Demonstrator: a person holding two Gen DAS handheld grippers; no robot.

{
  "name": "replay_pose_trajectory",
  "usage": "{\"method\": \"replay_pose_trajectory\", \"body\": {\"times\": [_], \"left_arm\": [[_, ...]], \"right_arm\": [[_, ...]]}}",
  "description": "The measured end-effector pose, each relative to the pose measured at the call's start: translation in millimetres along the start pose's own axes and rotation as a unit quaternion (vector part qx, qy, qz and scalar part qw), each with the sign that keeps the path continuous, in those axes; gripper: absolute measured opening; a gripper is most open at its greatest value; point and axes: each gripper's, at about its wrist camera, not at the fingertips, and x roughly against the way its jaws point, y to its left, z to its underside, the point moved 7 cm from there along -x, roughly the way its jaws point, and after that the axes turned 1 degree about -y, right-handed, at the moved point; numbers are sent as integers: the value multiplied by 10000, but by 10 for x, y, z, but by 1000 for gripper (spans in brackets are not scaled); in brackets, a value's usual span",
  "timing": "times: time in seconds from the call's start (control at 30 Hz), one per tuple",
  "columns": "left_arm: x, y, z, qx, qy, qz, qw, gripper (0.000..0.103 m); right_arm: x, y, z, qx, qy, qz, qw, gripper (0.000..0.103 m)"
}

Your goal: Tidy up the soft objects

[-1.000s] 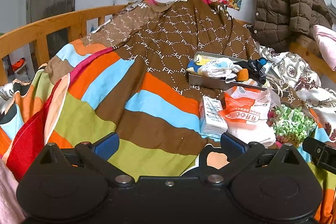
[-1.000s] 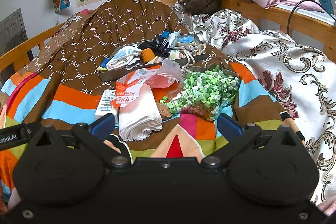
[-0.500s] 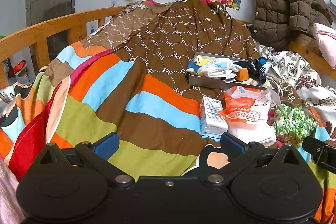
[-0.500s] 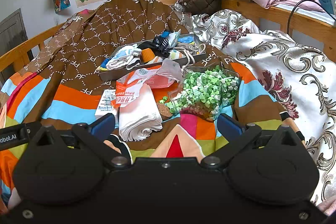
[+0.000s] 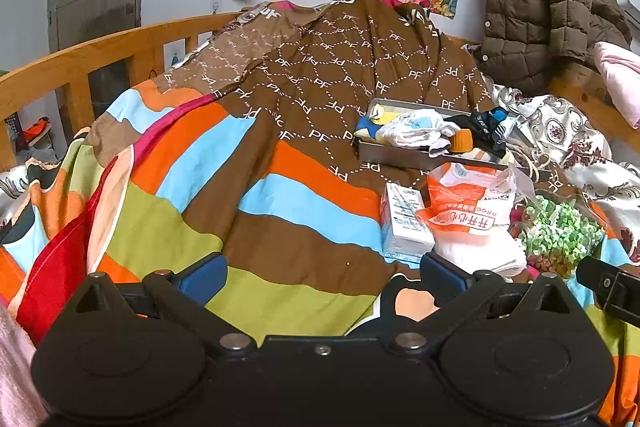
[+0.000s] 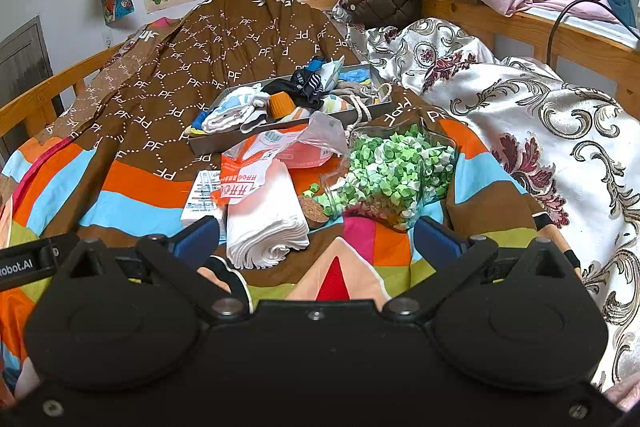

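Left gripper (image 5: 323, 277) is hovering low in frame over the striped quilt (image 5: 224, 211), blue fingers spread wide, gripping nothing. Right gripper (image 6: 318, 241) is likewise gaping wide and empty at lower centre of its view. Just beyond its left finger a folded white towel (image 6: 266, 223) is lying, an orange bag (image 6: 256, 167) resting over its far end and a small box (image 6: 202, 201) touching its left side. Right of the towel, a clear jar (image 6: 394, 173) of green paper stars is lying tipped, its cork (image 6: 312, 213) beside it. Above, at frame centre, a metal tray (image 6: 288, 129) is holding bunched socks (image 6: 240, 113).
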Motion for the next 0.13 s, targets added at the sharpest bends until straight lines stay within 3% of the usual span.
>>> {"method": "replay_pose_trajectory", "body": {"times": [0.13], "left_arm": [[-14,-3,8,-44,55,5,10000,102]], "right_arm": [[2,1,-1,-1,-1,1,10000,102]]}}
